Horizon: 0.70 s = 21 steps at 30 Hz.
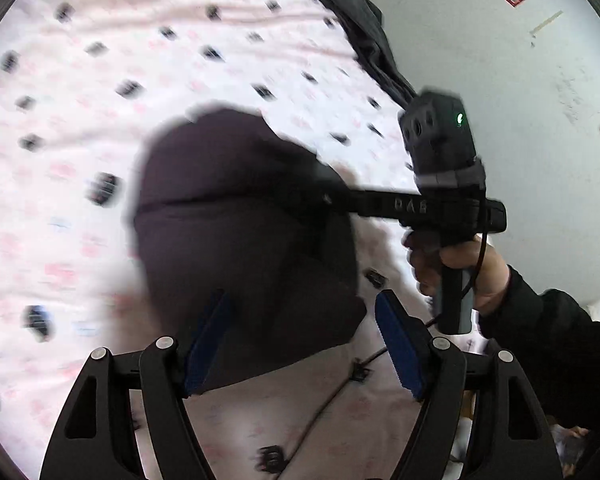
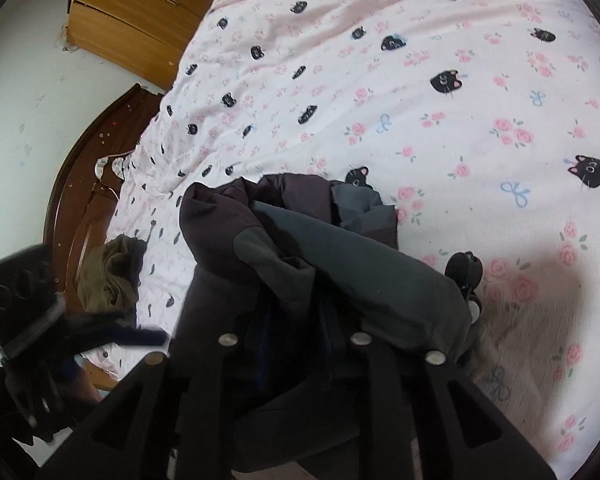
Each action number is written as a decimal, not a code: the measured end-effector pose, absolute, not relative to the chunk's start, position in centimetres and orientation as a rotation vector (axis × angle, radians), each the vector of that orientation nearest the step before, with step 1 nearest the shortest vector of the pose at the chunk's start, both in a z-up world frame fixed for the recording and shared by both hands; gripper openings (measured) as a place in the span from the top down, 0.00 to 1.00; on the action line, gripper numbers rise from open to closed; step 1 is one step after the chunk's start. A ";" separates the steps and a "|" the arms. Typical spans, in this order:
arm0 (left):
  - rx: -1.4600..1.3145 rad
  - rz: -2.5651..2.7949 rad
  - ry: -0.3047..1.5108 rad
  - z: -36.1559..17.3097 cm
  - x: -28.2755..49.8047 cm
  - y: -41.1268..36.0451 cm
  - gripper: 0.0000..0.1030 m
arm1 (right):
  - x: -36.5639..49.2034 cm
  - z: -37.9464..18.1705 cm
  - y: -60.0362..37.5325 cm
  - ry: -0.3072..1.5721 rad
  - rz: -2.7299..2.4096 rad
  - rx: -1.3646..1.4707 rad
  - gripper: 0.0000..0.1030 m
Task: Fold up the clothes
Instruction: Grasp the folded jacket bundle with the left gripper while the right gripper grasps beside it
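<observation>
A dark purple-brown padded garment [image 1: 236, 232] hangs bunched above the pink bedsheet [image 1: 100, 80]. My right gripper [image 1: 332, 200] reaches in from the right and is shut on its upper edge. In the right wrist view the garment [image 2: 300, 264] drapes over my right gripper [image 2: 296, 344], showing a grey lining, and hides the fingertips. My left gripper [image 1: 304, 340] is open just below the garment; its blue pads [image 1: 396, 344] stand apart, the left pad touching the cloth. The left gripper also shows blurred at the left edge of the right wrist view [image 2: 28, 320].
The sheet [image 2: 420, 100] has black cat faces and pink roses. An olive garment [image 2: 108, 276] lies at the bed's edge by the dark wooden headboard [image 2: 80, 184]. A wooden cabinet [image 2: 140, 20] stands by the wall. Dark clothes [image 1: 364, 28] lie at the far edge.
</observation>
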<state>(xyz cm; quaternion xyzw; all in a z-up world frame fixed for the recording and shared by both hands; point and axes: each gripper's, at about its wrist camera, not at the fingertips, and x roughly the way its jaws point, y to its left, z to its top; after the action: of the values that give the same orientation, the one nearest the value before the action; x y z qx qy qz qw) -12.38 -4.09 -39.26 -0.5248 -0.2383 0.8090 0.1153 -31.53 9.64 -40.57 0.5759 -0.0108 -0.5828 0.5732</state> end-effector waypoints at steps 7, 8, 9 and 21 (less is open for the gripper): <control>-1.530 2.335 -0.795 -41.9 -13.2 -4.0 0.33 | -31.1 -33.9 13.0 -0.087 -1.454 1.094 0.66; -1.531 2.342 -0.785 -41.9 -13.1 -3.9 0.33 | -31.1 -32.8 13.5 -0.119 -1.451 1.049 0.66; -1.532 2.349 -0.775 -41.8 -13.1 -3.7 0.33 | -31.0 -31.7 13.8 -0.159 -1.421 1.013 0.66; -1.527 2.418 -0.631 -42.1 -13.7 -2.4 0.31 | -31.7 -41.4 4.4 0.073 -1.363 1.317 0.81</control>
<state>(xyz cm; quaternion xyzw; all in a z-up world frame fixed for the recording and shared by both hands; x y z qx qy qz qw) -13.69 -2.40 -42.12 -0.5185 -0.2144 0.8209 0.1062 -31.68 4.44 -41.36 0.5641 0.0314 -0.5837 0.5832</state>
